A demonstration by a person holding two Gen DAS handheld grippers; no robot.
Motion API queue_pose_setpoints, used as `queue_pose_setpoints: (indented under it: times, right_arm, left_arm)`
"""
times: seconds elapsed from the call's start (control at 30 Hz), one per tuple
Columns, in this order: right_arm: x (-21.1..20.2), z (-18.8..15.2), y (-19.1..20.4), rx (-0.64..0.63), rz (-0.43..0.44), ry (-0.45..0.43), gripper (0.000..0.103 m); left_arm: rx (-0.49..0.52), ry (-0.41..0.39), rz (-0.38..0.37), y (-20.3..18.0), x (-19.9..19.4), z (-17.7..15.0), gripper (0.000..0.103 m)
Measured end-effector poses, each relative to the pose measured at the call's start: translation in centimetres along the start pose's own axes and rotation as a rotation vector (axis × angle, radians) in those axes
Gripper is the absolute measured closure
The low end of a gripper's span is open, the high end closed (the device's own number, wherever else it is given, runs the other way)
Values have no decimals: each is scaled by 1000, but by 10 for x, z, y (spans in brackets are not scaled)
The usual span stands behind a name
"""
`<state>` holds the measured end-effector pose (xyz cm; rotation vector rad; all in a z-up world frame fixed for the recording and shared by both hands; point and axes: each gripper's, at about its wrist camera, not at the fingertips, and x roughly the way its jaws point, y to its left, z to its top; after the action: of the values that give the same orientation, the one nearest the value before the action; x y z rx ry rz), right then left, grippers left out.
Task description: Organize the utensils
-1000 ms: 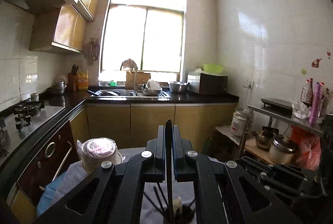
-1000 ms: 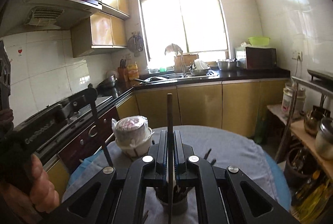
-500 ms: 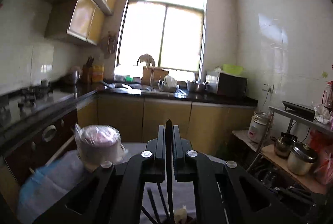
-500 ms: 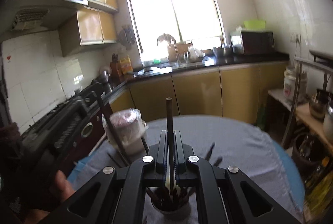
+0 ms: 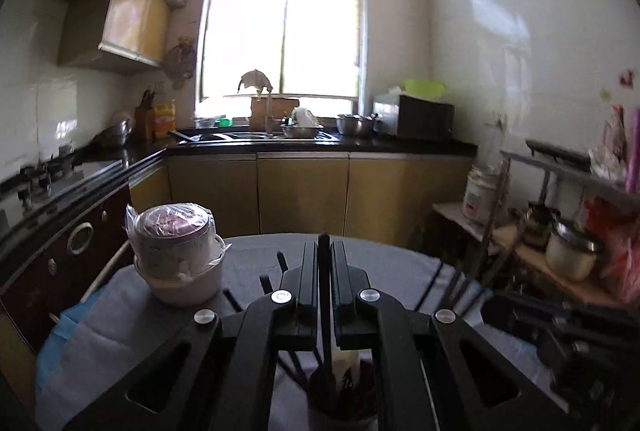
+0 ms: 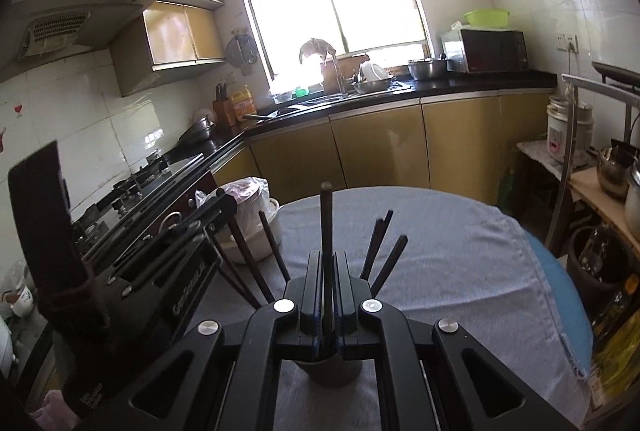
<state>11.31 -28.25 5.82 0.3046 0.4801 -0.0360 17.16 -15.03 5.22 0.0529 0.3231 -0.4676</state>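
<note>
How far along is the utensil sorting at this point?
Done: several dark chopsticks already stand in the cup. In hand: the right gripper and left gripper each pinch one dark stick above the cup. Left: drop both in; nothing else loose shows on the grey cloth.

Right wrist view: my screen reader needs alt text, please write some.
The right gripper is shut on a dark chopstick standing above a utensil cup of chopsticks on a grey-clothed table. The left gripper is alongside, kitchen beyond.

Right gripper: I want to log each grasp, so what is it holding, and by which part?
The right gripper is shut on a dark chopstick, pinched partway along its length, lower end in the utensil cup.
</note>
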Motion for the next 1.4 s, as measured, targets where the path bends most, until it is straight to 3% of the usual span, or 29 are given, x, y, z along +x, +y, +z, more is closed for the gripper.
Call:
queue_pose_setpoints:
  times: [0.1,0.17,0.2,0.23,0.3,0.37,0.43,0.67,0.8,0.9,1.27,1.4]
  right_arm:
    - [0,-4,-2,13,24,24,97]
    - [0,-7,-4,38,49,48,97]
    - [-1,-8,-5,46,54,56,97]
    - [-4,-10,-6,55,57,56,97]
    - [-12,-15,-7,59,63,47,95]
    - [-22,-22,-10,76,70,50,80]
    - [-33,-34,-14,105,75,42,72]
    - [-55,-71,-15,169,63,80,70]
    - [-67,-83,-11,187,61,87,67]
    - [-80,-88,-4,193,56,70,49]
    - [-112,-96,23,93,-12,1,48]
    - [-119,-98,28,55,-38,-13,48]
  left_arm:
    - [74,-1,-15,-3,-25,1,91]
    - [103,0,-8,-1,-40,5,62]
    - [108,-5,-1,1,-50,6,37]
    - [112,-24,18,5,-65,6,29]
    - [120,-37,35,12,-86,5,28]
    - [115,-9,46,20,-105,-1,22]
    - [94,22,56,28,-116,-11,19]
    - [0,202,59,40,-140,-54,19]
    - [-39,242,75,42,-154,-63,18]
    - [-51,254,105,43,-162,-64,18]
    - [-61,262,277,57,-179,-75,14]
    - [-63,256,302,61,-181,-75,14]
